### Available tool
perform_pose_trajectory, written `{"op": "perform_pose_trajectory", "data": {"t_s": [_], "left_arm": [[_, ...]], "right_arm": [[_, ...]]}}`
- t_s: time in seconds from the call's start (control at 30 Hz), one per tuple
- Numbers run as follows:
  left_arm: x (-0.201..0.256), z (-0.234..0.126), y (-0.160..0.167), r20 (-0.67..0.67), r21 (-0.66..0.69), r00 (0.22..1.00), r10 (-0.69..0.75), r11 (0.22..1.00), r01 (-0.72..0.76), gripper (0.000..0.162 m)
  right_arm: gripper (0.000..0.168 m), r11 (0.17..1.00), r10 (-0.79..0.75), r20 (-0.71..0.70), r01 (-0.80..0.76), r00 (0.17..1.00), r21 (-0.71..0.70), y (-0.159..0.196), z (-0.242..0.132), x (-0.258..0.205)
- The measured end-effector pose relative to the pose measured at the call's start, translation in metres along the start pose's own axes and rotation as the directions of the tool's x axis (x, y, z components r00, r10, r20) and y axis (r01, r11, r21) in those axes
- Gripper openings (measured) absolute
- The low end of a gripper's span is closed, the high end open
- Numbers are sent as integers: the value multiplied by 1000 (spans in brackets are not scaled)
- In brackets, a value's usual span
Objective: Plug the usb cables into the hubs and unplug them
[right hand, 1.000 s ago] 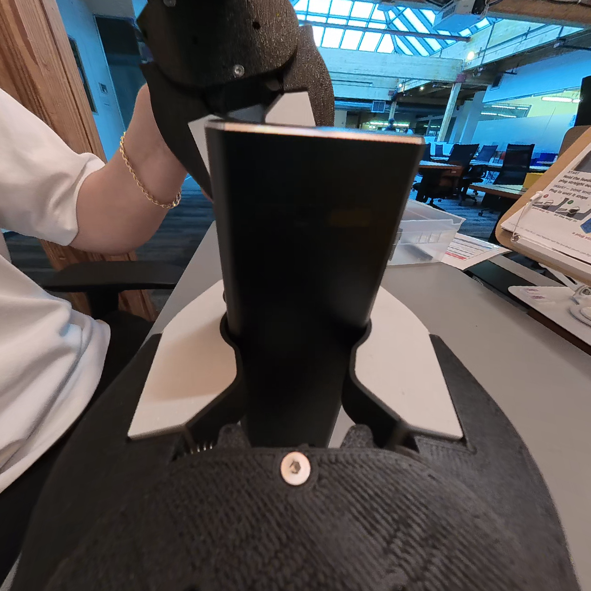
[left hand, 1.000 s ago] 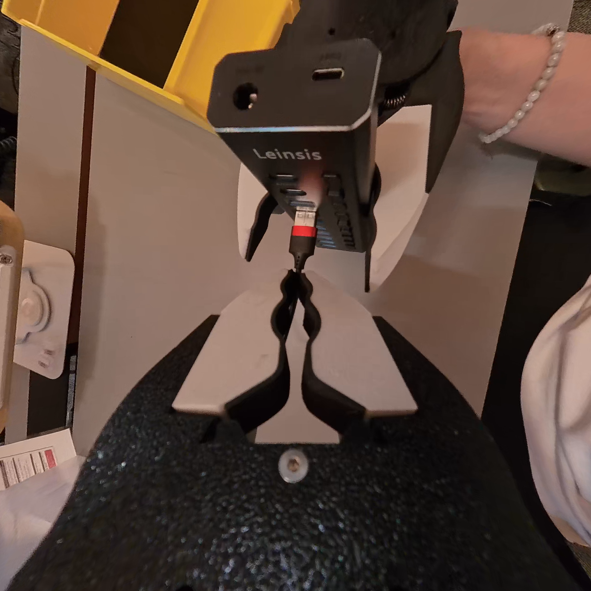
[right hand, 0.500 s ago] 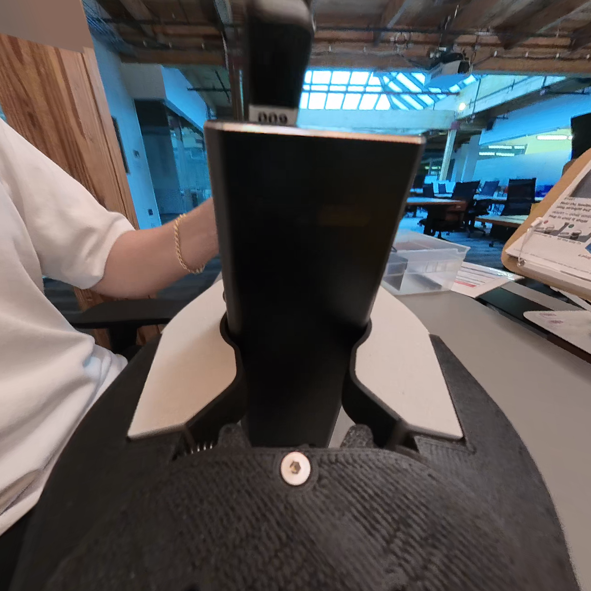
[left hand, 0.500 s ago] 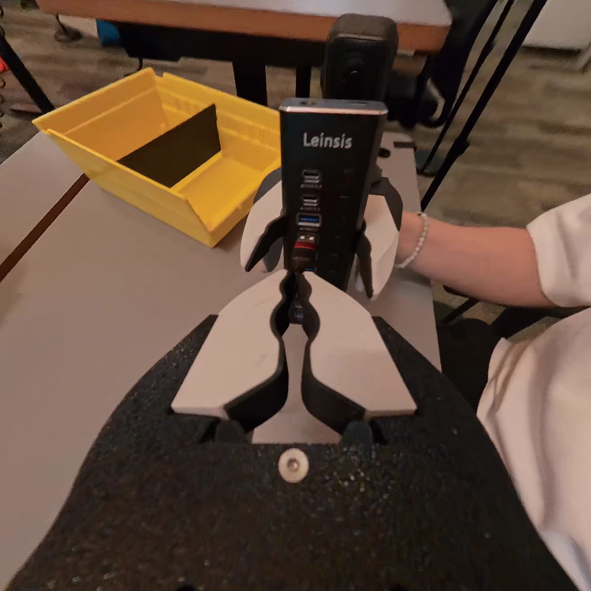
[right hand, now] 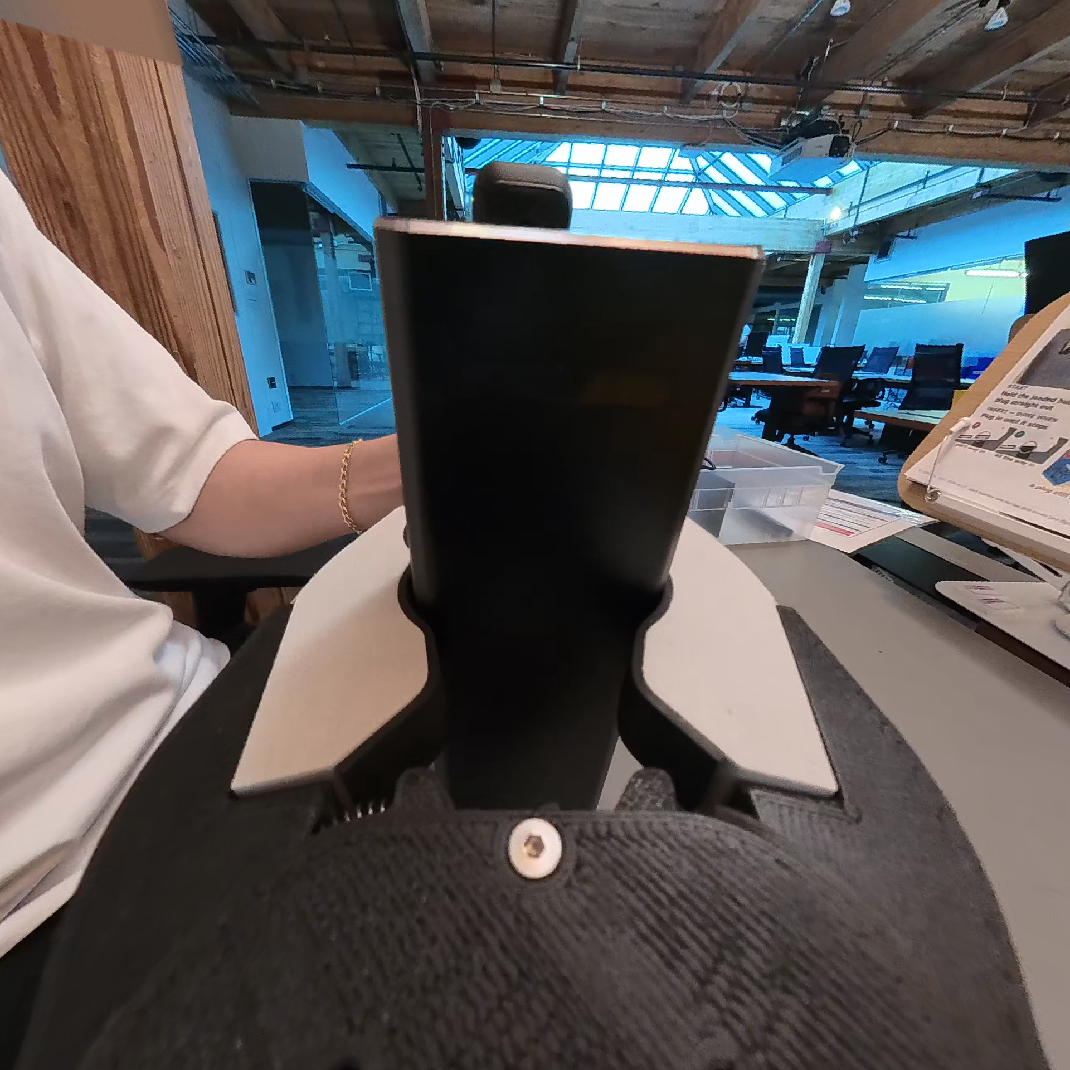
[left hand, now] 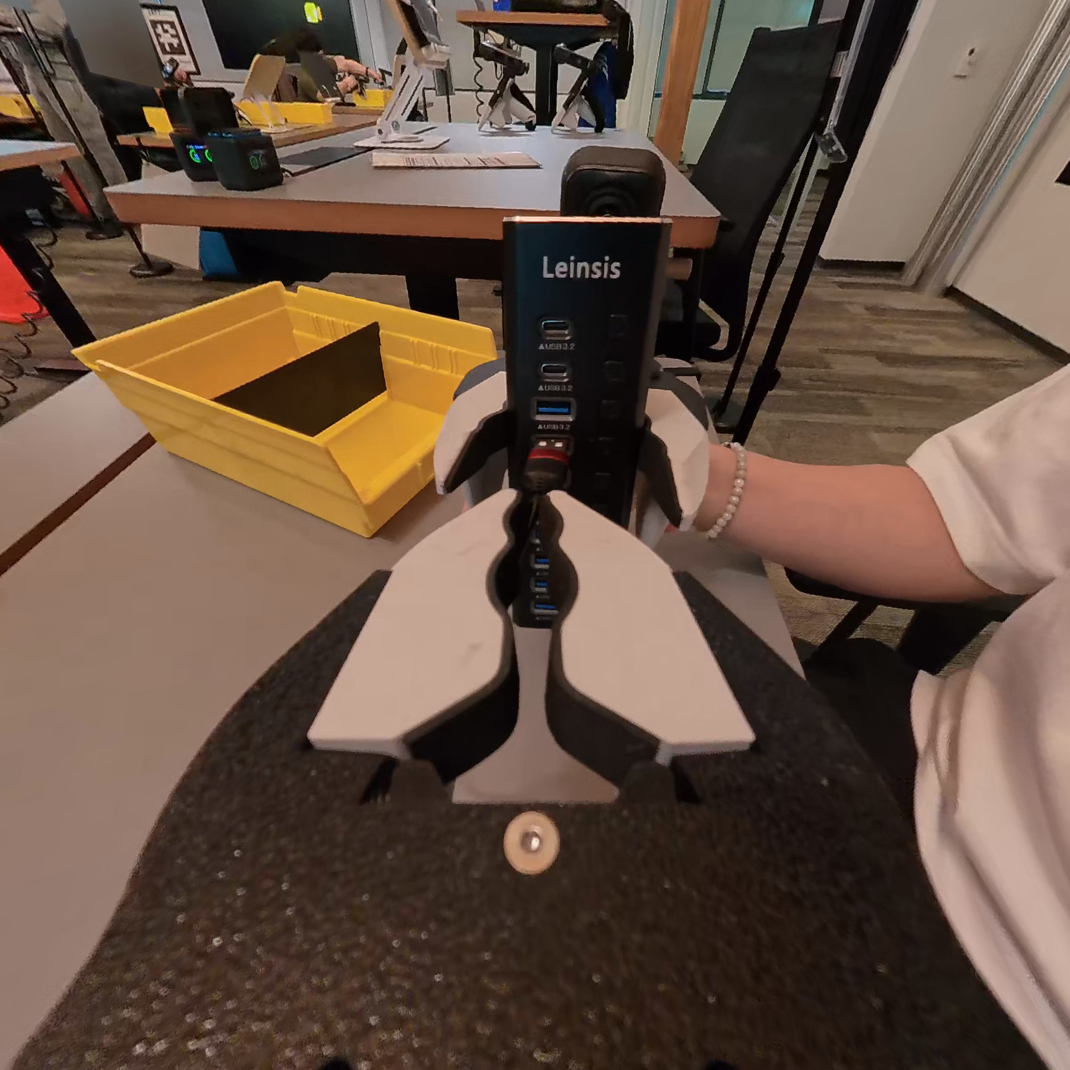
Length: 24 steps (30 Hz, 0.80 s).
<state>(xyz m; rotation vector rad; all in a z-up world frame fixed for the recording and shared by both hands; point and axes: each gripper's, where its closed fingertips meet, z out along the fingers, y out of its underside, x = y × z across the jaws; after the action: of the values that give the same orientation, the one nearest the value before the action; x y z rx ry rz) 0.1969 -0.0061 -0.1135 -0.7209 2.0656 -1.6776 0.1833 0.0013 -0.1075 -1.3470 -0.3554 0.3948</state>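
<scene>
A black USB hub (left hand: 582, 324) stands upright with its port side towards the left wrist view. My right gripper (right hand: 538, 544) is shut on its lower body; its white fingers (left hand: 469, 428) show either side of the hub. My left gripper (left hand: 530, 504) is shut on a thin black cable just behind its red-collared USB plug (left hand: 547, 457). The plug sits in a port about halfway down the hub, with a little metal still showing. The right wrist view shows only the hub's plain back (right hand: 556, 405), so the ports are hidden there.
A yellow bin (left hand: 243, 440) with a black divider stands on the grey table (left hand: 145, 637) to the left of the hub. In the right wrist view a clear plastic bin (right hand: 764, 492) and a clipboard with a sheet (right hand: 996, 451) stand to the right. The person's arms reach in from the sides. Left and right tips are no more than a few centimetres apart.
Both grippers have swung up from looking down on the table to level. The plug has gone further into the hub's port; less of its metal shows.
</scene>
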Motion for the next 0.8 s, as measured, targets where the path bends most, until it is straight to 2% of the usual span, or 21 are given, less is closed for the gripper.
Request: {"op": "perform_pose_trajectory", "data": {"t_s": [0.13, 0.3, 0.4, 0.43, 0.47, 0.8], "left_arm": [[0, 1, 1, 3, -26, 998, 62, 998, -62, 4], [2, 1, 2, -19, -38, 998, 67, 997, -67, 4], [7, 4, 6, -59, -61, 997, 54, 996, -58, 16], [8, 5, 8, -65, -73, 997, 47, 996, -52, 16], [5, 6, 8, -44, -80, 998, 51, 995, -54, 9], [7, 1, 2, -29, -55, 993, 114, 992, -115, 14]], "right_arm": [[76, 1000, -2, 3, 2, 1000, -9, 2, 0, 0], [76, 1000, -9, 9, 9, 1000, -16, 2, 1, -2], [76, 999, -16, 7, 17, 1000, -37, 5, 3, -2], [74, 999, -17, 10, 17, 1000, -39, 6, 3, -2], [74, 999, -18, 12, 18, 1000, -40, 6, 3, -3], [76, 1000, -23, 18, 24, 1000, -17, 3, 4, -4]]}}
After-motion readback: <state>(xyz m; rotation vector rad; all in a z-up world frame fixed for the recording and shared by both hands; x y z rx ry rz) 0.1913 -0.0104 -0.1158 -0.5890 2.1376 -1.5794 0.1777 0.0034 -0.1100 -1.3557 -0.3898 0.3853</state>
